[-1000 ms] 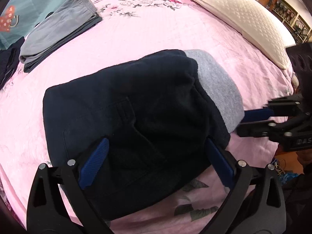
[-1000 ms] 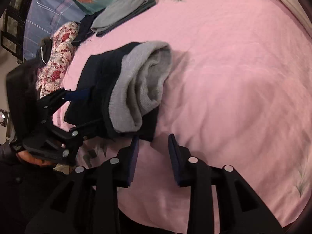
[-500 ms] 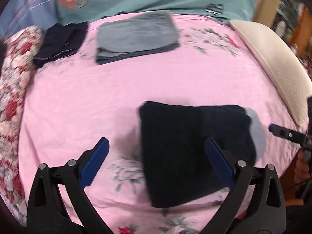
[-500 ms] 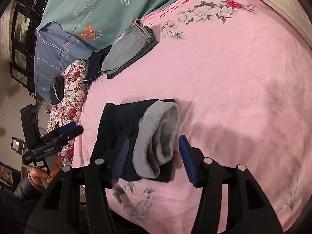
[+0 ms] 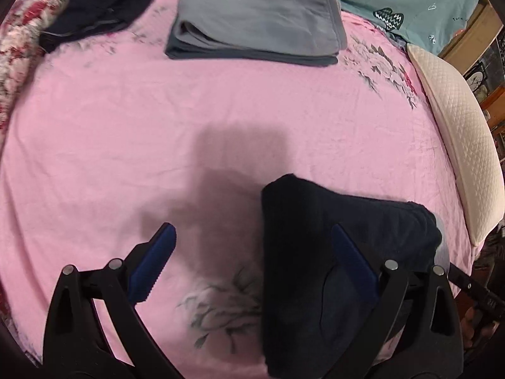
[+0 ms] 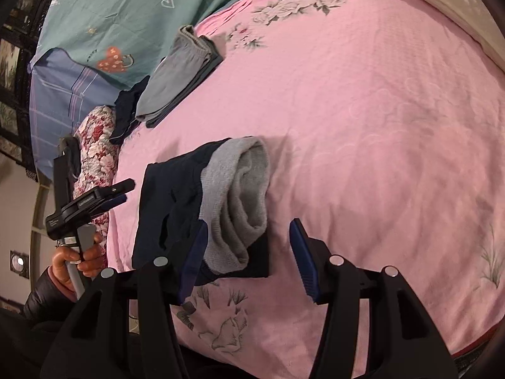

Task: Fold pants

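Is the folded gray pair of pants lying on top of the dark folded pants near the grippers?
No, the folded gray pants lie apart at the far side of the pink bedsheet, with bare sheet between them and the dark pants.

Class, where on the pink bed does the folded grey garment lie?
Left wrist view: the folded grey garment lies at the bed's far edge, beside a dark crumpled garment.

In the left wrist view, the right finger of the left tool (image 5: 252, 262) covers part of the folded dark pants (image 5: 315, 237), and their near end runs out at the bottom edge. Only a thin grey strip of their lining (image 5: 442, 246) shows there. The right tool (image 5: 473, 287) appears only as a dark bar at the right border, so its jaws cannot be read from that view. The dark garment (image 5: 101, 3) at the top left is blurred and cut by the edge; its kind is unclear.
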A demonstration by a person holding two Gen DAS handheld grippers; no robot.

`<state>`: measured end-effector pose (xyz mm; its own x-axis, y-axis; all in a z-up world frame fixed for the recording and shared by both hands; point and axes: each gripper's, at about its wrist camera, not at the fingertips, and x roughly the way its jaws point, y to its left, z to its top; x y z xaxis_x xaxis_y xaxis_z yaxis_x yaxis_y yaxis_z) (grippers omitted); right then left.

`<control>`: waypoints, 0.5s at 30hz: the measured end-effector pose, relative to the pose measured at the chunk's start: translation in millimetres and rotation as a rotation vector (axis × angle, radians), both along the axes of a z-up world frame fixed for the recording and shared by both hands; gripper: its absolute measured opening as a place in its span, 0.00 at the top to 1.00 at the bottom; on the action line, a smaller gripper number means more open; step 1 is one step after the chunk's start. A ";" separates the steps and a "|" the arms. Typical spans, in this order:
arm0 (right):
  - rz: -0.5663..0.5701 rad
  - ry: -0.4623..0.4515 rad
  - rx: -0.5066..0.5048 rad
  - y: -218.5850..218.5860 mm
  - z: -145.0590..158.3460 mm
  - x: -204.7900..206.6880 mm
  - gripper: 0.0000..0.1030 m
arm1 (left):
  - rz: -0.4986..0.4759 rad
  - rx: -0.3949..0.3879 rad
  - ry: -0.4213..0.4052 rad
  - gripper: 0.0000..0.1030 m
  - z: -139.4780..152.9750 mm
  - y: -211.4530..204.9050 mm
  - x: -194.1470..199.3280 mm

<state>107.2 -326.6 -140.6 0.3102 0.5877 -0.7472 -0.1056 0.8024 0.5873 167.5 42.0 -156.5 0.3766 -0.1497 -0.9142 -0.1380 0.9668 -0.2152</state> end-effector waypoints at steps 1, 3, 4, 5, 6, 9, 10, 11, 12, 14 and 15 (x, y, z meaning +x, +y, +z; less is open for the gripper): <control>-0.008 0.002 -0.004 -0.3 0.9 -0.1 0.47 | -0.001 -0.025 0.013 0.03 -5.5 -0.3 5.6; -0.018 0.006 -0.015 0.0 2.9 -0.1 0.47 | -0.008 -0.085 0.042 0.03 -17.2 -2.6 15.5; -0.019 0.006 -0.019 0.0 3.9 0.4 0.47 | -0.013 -0.109 0.056 0.03 -21.5 -3.7 17.7; -0.018 0.003 -0.021 0.2 5.8 1.7 0.47 | -0.021 -0.130 0.062 0.03 -24.8 -4.7 18.6; -0.013 -0.001 -0.026 1.0 8.3 4.7 0.47 | -0.027 -0.139 0.060 0.03 -25.5 -5.7 18.1; 0.020 -0.030 -0.052 5.8 15.5 21.1 0.47 | -0.058 -0.163 0.060 0.03 -26.5 -7.8 12.2; 0.038 -0.036 -0.052 8.8 16.3 28.6 0.47 | -0.068 -0.169 0.062 0.03 -27.1 -8.4 10.7; 0.067 -0.038 -0.046 13.0 15.0 39.1 0.47 | -0.079 -0.178 0.064 0.03 -28.3 -9.2 8.1; 0.090 -0.034 -0.044 17.2 12.4 48.1 0.47 | -0.084 -0.181 0.069 0.03 -30.1 -9.5 5.6; 0.142 -0.011 -0.032 27.6 1.2 69.5 0.47 | -0.076 -0.177 0.074 0.03 -32.1 -9.2 2.9; 0.165 0.009 -0.023 32.4 -5.5 79.3 0.47 | -0.073 -0.173 0.075 0.03 -31.5 -10.2 1.2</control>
